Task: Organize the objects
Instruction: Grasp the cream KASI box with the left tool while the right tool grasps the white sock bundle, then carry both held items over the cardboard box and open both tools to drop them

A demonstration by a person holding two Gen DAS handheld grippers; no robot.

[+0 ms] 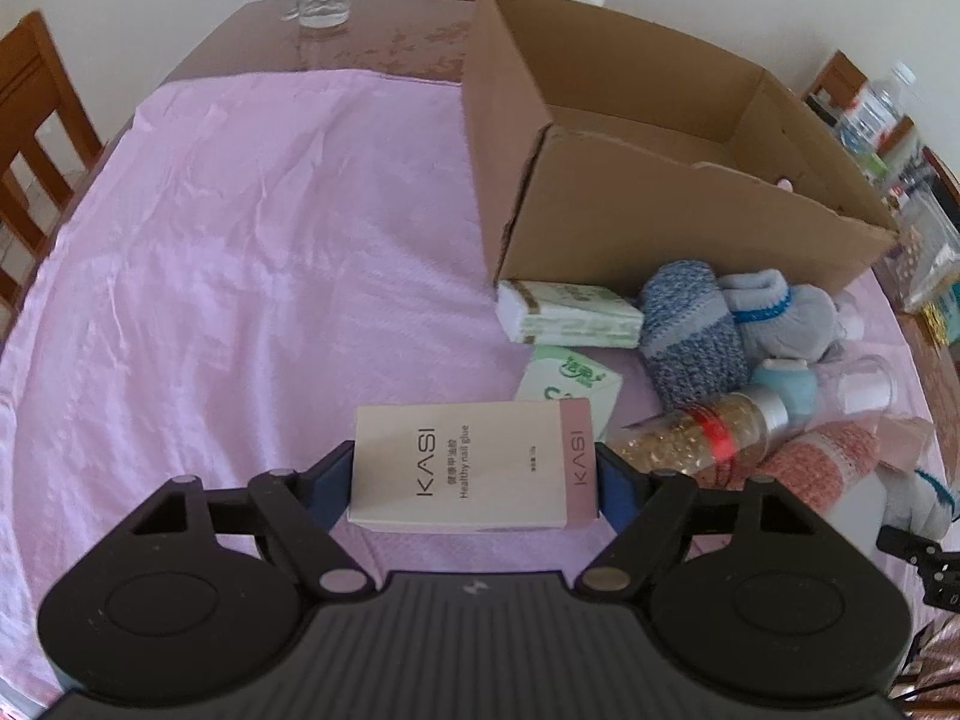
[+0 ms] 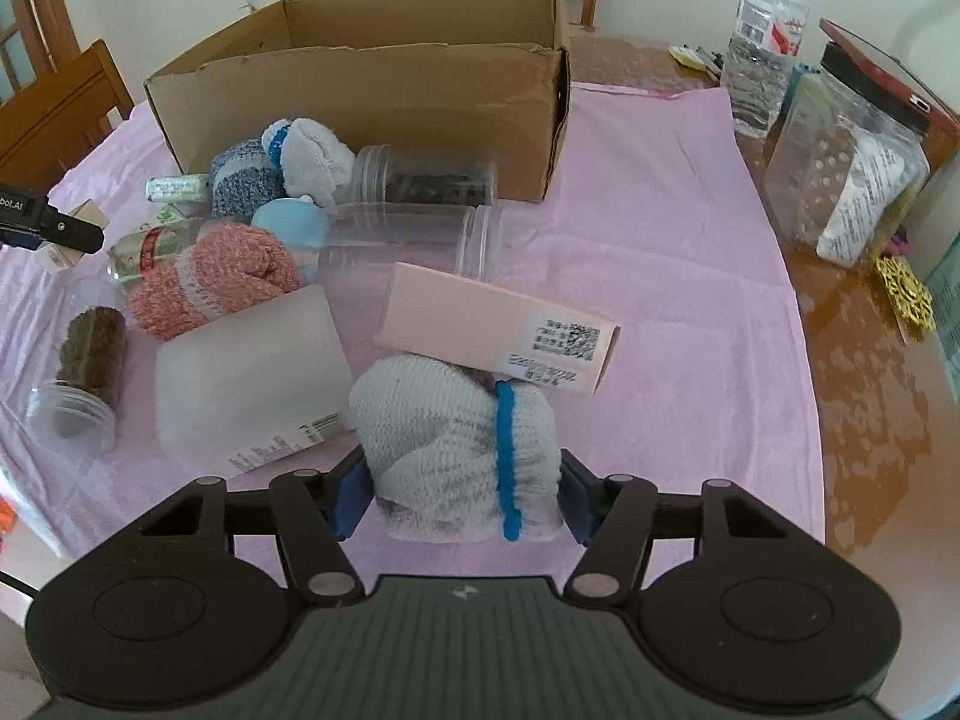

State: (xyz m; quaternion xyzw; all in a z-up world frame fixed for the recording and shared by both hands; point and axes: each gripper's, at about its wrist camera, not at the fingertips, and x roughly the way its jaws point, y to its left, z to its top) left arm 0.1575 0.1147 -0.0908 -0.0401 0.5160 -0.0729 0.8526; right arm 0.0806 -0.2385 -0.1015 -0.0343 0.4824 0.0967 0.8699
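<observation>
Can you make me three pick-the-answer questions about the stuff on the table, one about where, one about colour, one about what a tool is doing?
1. Where does the cardboard box sit?
A. on the pink cloth
B. on a chair
C. on the floor

2. What colour is the stripe on the grey sock bundle?
A. red
B. blue
C. yellow

3. What is the left tool doing?
A. hanging open
B. gripping a jar
C. gripping the KASI box

Answers:
1 A, the box's base rests on the pink cloth covering the table.
2 B, a bright blue band runs across the bundle held by the right tool.
3 C, both blue pads press on the box's ends.
</observation>
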